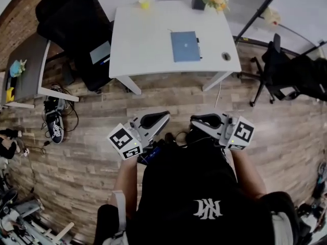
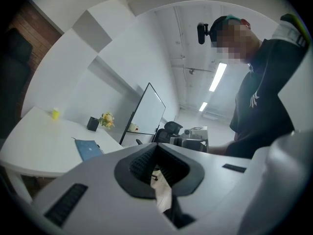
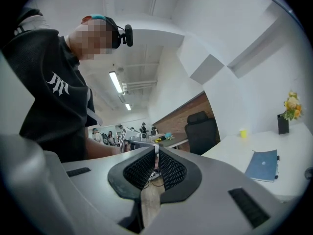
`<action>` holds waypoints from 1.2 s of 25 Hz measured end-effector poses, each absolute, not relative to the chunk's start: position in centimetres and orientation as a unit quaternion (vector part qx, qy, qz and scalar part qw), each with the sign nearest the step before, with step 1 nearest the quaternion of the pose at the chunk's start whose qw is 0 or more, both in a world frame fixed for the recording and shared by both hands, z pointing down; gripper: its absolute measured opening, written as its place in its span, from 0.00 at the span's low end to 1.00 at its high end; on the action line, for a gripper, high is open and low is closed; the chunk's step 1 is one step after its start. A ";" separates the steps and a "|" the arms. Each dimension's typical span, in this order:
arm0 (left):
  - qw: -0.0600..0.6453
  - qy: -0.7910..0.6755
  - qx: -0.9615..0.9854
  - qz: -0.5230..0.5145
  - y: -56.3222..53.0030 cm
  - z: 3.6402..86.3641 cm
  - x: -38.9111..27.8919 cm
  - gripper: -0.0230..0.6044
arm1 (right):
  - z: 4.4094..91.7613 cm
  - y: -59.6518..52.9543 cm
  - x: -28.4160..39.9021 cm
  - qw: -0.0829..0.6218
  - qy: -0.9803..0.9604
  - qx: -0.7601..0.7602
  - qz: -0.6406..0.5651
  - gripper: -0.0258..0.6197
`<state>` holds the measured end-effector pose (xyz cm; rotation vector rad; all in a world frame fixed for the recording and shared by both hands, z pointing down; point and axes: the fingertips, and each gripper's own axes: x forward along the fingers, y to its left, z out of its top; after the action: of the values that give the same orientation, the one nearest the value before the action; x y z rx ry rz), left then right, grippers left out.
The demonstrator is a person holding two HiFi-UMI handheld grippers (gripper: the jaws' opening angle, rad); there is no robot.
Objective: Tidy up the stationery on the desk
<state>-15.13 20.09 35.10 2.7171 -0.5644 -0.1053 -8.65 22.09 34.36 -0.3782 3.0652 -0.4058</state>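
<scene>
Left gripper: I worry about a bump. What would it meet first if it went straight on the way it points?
Probably the right gripper: it faces the left gripper tip to tip before the person's chest, with nothing seen between. Depth is unclear.

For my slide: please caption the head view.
Before a white desk bearing a blue notebook: left gripper and right gripper, both shut.

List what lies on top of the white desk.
A blue notebook with a dark pen at its right edge, a yellow cup, a black flower pot and a small round thing. Anything under the notebook is covered.
</scene>
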 end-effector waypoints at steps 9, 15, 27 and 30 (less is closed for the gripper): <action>0.177 -0.197 0.964 -0.021 21.6 34.3 -13.1 0.04 | 33.6 22.4 -7.3 0.008 0.988 -0.110 -0.110 0.12; 0.184 -0.200 0.962 -0.027 21.9 33.3 -10.0 0.04 | 32.6 23.3 -4.4 0.020 0.987 -0.109 -0.117 0.12; 0.187 -0.223 0.957 -0.020 22.5 33.7 -3.9 0.04 | 33.6 24.5 2.8 0.016 0.988 -0.084 -0.126 0.12; 0.183 -0.228 0.956 -0.017 22.6 33.4 -3.1 0.04 | 33.4 25.0 3.0 0.014 0.991 -0.067 -0.115 0.12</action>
<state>-3.09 22.57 33.41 2.6983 -0.6425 -0.0475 2.98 25.03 33.40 -0.2081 3.0860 -0.3569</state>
